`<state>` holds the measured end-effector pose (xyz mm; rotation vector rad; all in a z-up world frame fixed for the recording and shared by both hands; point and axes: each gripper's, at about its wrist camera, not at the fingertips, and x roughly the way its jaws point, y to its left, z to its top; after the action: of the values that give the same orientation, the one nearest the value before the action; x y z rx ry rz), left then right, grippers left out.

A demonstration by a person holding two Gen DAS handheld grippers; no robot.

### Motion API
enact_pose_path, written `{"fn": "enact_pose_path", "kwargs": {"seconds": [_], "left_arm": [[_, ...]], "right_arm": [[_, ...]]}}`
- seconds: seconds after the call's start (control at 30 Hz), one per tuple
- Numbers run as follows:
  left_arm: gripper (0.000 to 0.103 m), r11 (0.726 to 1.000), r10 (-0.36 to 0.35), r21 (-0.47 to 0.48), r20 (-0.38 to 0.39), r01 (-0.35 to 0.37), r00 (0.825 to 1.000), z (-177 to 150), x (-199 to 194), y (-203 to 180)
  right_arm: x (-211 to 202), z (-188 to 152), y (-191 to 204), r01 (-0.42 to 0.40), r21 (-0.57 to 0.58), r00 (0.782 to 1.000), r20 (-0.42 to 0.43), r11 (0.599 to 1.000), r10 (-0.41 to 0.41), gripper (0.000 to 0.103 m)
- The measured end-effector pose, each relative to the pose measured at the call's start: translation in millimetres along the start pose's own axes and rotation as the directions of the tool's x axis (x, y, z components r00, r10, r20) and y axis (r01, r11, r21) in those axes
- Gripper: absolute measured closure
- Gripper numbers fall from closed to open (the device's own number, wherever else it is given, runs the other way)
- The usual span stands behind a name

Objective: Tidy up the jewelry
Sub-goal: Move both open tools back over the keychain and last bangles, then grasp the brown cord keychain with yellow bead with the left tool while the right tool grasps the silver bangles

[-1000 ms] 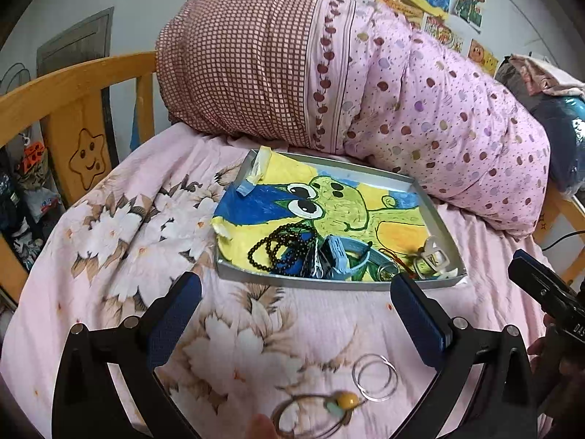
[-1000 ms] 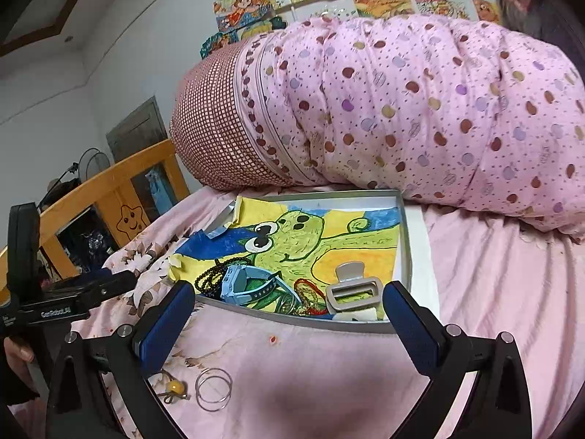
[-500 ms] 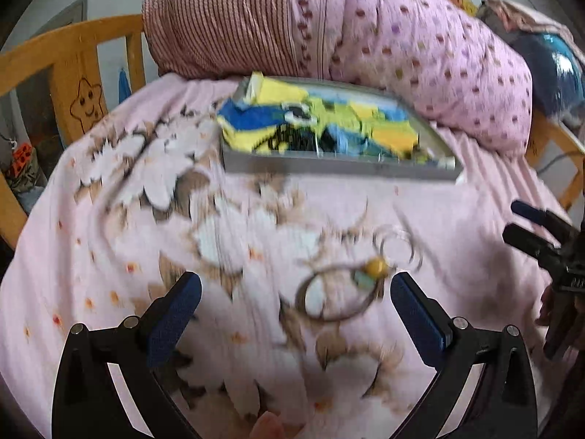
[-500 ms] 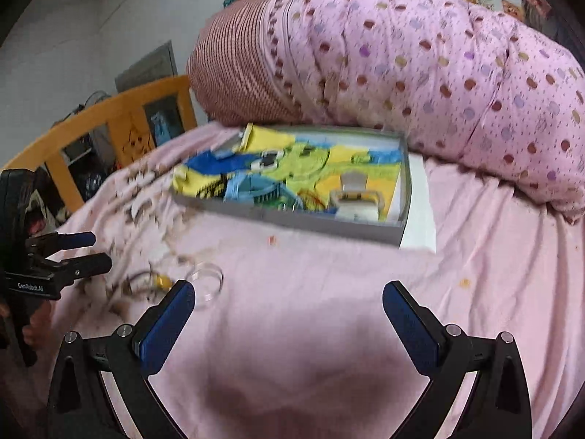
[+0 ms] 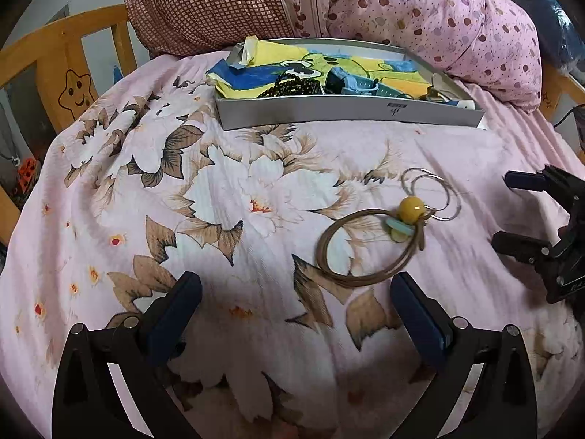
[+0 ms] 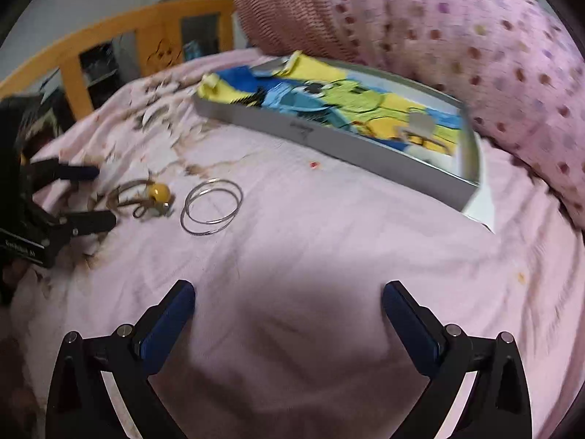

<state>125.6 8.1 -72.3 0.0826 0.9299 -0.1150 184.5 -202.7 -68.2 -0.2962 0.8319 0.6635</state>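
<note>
A brown cord necklace with a yellow bead (image 5: 411, 210) lies on the pink floral bedspread, just ahead of my open left gripper (image 5: 296, 307). Two thin silver rings (image 5: 435, 192) lie beside it. A grey tray (image 5: 347, 112) lined with a green frog drawing holds black beads (image 5: 289, 86), a blue watch (image 5: 351, 82) and other pieces. My right gripper (image 6: 289, 314) is open and empty over plain pink sheet; the silver rings (image 6: 212, 210), the necklace (image 6: 153, 197) and the tray (image 6: 329, 135) show ahead of it.
A rolled pink dotted quilt (image 5: 402, 3) lies behind the tray. A wooden bed rail (image 5: 55, 58) with a star face runs along the left. The right gripper shows at the right edge of the left wrist view (image 5: 519, 219).
Both grippers have tilted down and drawn back toward the bedspread. The tray has moved up in both views, and the necklace and rings now lie nearer the middle.
</note>
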Motion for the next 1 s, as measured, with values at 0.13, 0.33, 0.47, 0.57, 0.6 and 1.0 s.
{"fn": "enact_pose_path", "kwargs": {"seconds": [0.13, 0.33, 0.47, 0.57, 0.6, 1.0], "left_arm": [[0.002, 1.000, -0.003, 0.028, 0.015, 0.003, 1.000, 1, 2, -1], [0.002, 0.994, -0.006, 0.108, 0.073, -0.002, 0.997, 2, -3, -10], [0.016, 0.989, -0.021, 0.150, 0.076, 0.009, 0.997, 3, 0, -16], [0.034, 0.986, -0.030, 0.163, 0.060, 0.020, 0.998, 4, 5, -18], [0.040, 0.986, -0.034, 0.164, 0.059, 0.024, 0.998, 4, 5, -19], [0.096, 0.992, -0.051, 0.117, 0.045, 0.046, 0.998, 15, 13, -11]], "right_arm": [[11, 8, -1, -0.028, -0.012, 1.000, -0.011, 1.000, 0.028, 0.000], [21, 21, 0, -0.049, -0.059, 0.999, -0.013, 0.997, 0.048, 0.000], [28, 28, -1, -0.064, -0.084, 0.998, -0.025, 0.994, 0.063, 0.000], [31, 33, -2, -0.069, -0.095, 0.997, -0.026, 0.993, 0.067, 0.000], [33, 34, -2, -0.070, -0.098, 0.997, -0.025, 0.993, 0.068, 0.000], [39, 42, 2, -0.104, -0.135, 0.995, -0.024, 0.985, 0.101, 0.001]]}}
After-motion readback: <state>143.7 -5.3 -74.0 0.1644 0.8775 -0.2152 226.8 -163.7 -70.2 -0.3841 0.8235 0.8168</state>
